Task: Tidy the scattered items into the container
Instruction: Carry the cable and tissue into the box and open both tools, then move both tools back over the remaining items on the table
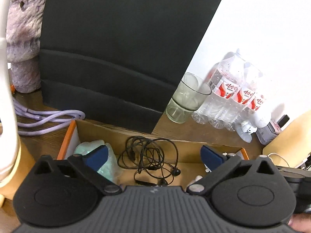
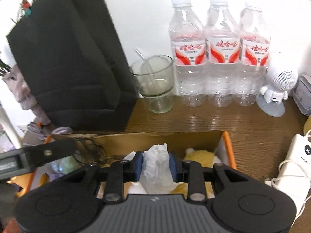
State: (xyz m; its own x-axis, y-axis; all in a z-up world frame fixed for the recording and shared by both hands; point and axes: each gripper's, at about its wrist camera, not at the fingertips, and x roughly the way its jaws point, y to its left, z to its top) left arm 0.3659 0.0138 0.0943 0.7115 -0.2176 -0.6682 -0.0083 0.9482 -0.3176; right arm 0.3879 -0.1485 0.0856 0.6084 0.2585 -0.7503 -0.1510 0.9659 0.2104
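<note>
A shallow cardboard box point(image 1: 120, 134) with orange edges sits on the wooden desk. In the left wrist view my left gripper point(image 1: 153, 155) is open above it, over a tangle of black earphones point(image 1: 149, 159) lying on the box floor. A pale green crumpled wrapper point(image 1: 108, 155) lies beside its left finger. In the right wrist view my right gripper point(image 2: 156, 164) is shut on a crumpled white tissue point(image 2: 157, 163), held over the box point(image 2: 225, 143). A yellow soft item point(image 2: 200, 155) lies in the box's right corner.
A tall black bag point(image 2: 73, 68) stands behind the box. A glass cup point(image 2: 155, 85), three water bottles point(image 2: 219, 54) and a white robot figure point(image 2: 276, 91) line the back wall. A white power bank point(image 2: 293, 165) with cable lies right. A purple cable point(image 1: 44, 116) lies left.
</note>
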